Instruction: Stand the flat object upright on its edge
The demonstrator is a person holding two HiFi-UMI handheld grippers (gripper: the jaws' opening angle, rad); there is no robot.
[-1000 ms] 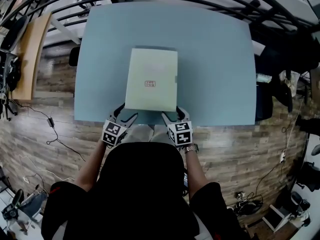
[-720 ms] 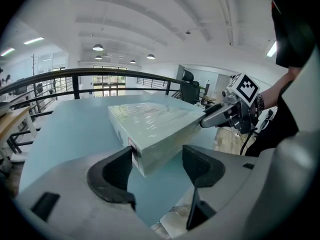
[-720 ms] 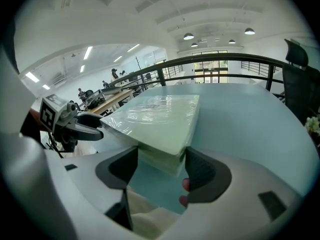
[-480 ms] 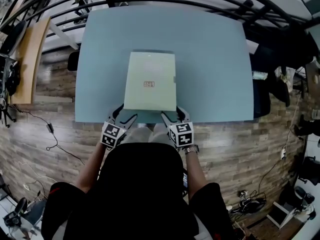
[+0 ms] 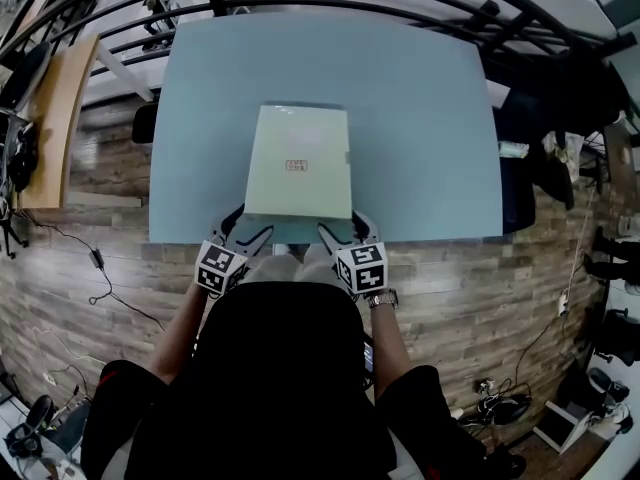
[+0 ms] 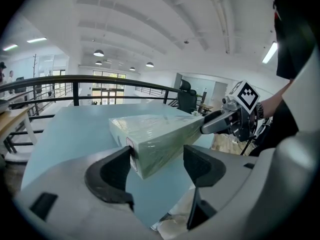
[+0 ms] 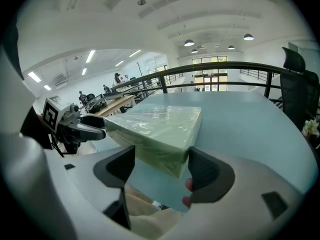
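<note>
Near the front edge of the blue table [image 5: 430,118], a pale green flat box [image 5: 300,128] wrapped in clear film is seen. It is laid lengthwise away from the person, with a small red-and-white label [image 5: 297,166] on its top face. Its near end appears to be tilted up off the table, while its far end is rested on the surface. The near left corner is taken between the jaws of the left gripper [image 5: 248,224], which are spread apart: one pad is laid against the box's side, and a gap is seen at the other. The near right corner is set between the jaws of the right gripper [image 5: 340,224], which have just been opening and are not clamped on it.
</note>
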